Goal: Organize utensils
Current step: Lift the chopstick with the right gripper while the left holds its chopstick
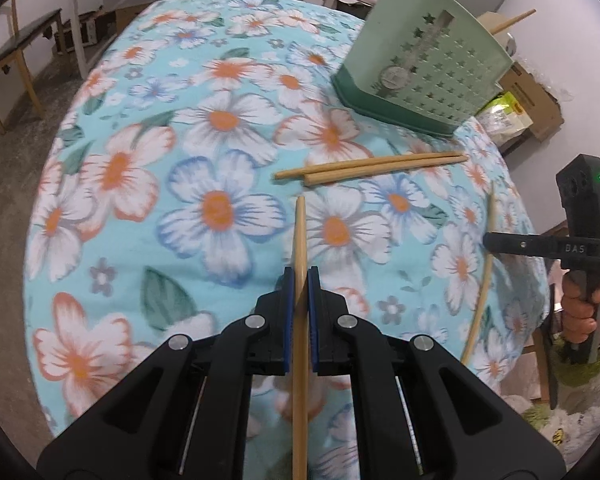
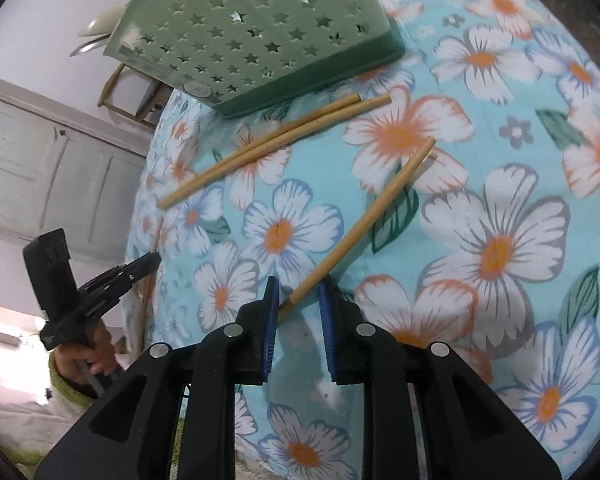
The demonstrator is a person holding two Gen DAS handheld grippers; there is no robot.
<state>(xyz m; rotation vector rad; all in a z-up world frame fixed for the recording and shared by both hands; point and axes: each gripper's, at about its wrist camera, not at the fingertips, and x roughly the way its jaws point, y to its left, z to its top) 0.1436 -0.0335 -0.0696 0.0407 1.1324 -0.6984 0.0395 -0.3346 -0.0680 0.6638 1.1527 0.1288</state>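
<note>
My left gripper [image 1: 300,280] is shut on a bamboo chopstick [image 1: 300,232] that points straight ahead over the flowered tablecloth. In the right wrist view that gripper [image 2: 154,260] shows at the left, in a person's hand. My right gripper [image 2: 298,292] has another chopstick [image 2: 364,224] wedged slantwise between its blue pads, the far end a little above the cloth. The left wrist view shows this gripper [image 1: 488,240] at the right edge with its chopstick [image 1: 482,292]. Two more chopsticks [image 1: 372,166] [image 2: 268,144] lie side by side before the green star-punched utensil holder [image 1: 420,68] [image 2: 252,24].
The round table [image 1: 140,80] wears a light blue flower cloth and drops off on all sides. A chopstick tip and spoons stick out of the holder's top. Wooden benches, cardboard boxes and a grey door stand around the table.
</note>
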